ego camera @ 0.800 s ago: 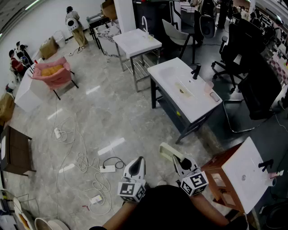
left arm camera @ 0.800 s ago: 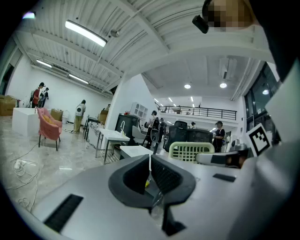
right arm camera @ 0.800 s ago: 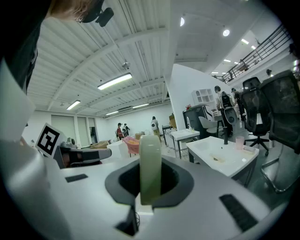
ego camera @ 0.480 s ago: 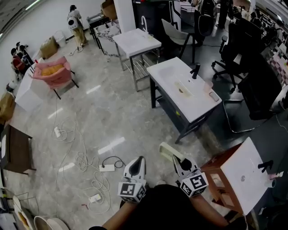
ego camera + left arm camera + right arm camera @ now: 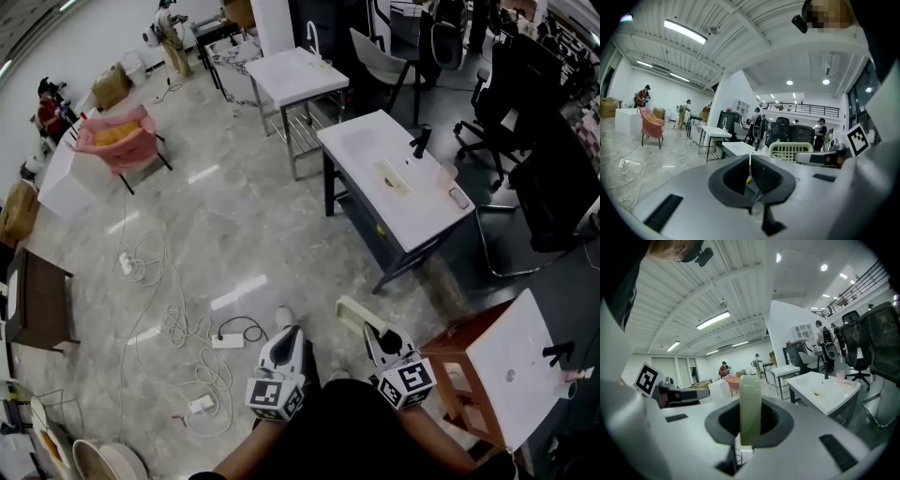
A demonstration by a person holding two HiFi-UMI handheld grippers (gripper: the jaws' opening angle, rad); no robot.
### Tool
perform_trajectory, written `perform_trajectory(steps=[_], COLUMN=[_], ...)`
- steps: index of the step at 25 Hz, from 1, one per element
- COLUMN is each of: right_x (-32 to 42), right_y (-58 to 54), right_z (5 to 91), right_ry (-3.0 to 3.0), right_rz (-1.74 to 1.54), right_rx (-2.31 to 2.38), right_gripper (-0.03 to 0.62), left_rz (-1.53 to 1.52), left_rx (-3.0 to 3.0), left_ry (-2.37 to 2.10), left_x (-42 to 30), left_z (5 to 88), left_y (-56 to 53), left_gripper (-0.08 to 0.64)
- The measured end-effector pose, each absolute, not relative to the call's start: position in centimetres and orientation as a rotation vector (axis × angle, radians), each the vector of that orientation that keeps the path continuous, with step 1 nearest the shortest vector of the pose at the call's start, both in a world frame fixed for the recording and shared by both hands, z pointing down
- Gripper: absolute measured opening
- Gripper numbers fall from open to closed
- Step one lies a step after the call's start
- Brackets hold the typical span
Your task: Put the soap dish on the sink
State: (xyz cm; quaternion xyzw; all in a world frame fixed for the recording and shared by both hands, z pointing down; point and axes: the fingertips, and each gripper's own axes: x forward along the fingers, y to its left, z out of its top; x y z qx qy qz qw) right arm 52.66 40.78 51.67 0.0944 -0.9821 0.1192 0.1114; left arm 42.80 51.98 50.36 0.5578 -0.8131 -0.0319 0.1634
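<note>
Floor, far left: loose cables (image 5: 141, 255) and a power strip (image 5: 225, 340) lie between the person and the target. Trip risk, route round them.

left gripper (image 5: 292, 331): jaws pressed flat together, nothing between them. It's held low and forward, just beside the other one. My read: parked out of the way (this is a one-handed job).

right gripper (image 5: 373, 330): jaws narrow, clamped on the soap dish (image 5: 353, 312), which is pale green and slatted. It looks gripped by one end, standing on edge between the pads, so most of it sticks out ahead of the jaws. That probably leaves the free end clear to touch down first.

The dish is in the air, well apart from the sink (image 5: 370, 145), the white unit with the black faucet (image 5: 419, 142), ahead and to the right. Carry phase; placing not started.

A pink cup (image 5: 448, 172) stands near the faucet. Land clear of it.
</note>
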Motion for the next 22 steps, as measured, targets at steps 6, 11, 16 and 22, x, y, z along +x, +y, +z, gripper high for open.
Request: perform_trajectory(steps=[6, 11, 16, 22], right_x=[50.4, 47.9, 43.3, 36.5], right_y=[38.8, 36.5, 33.4, 29.9], right_z=[51.9, 52.6, 52.5, 52.8], right_ry=[-2.872, -2.833, -2.788, -2.738], right_rz=[0.367, 0.373, 0.359, 0.318], right_rx=[0.309, 0.333, 0.364, 0.383], right_gripper=[0.020, 0.020, 0.020, 0.020], left_rz=[-0.122, -0.124, -0.206, -0.217], left_rx=[1.583, 1.585, 1.562, 1.586], left_ry=[-2.301, -2.280, -2.253, -2.261], left_x=[40.5, 37.4, 32.2, 24.2], left_z=[51.2, 51.9, 51.5, 50.8], left_y=[50.3, 47.9, 45.2, 41.6], left_gripper=[0.018, 0.017, 0.018, 0.018])
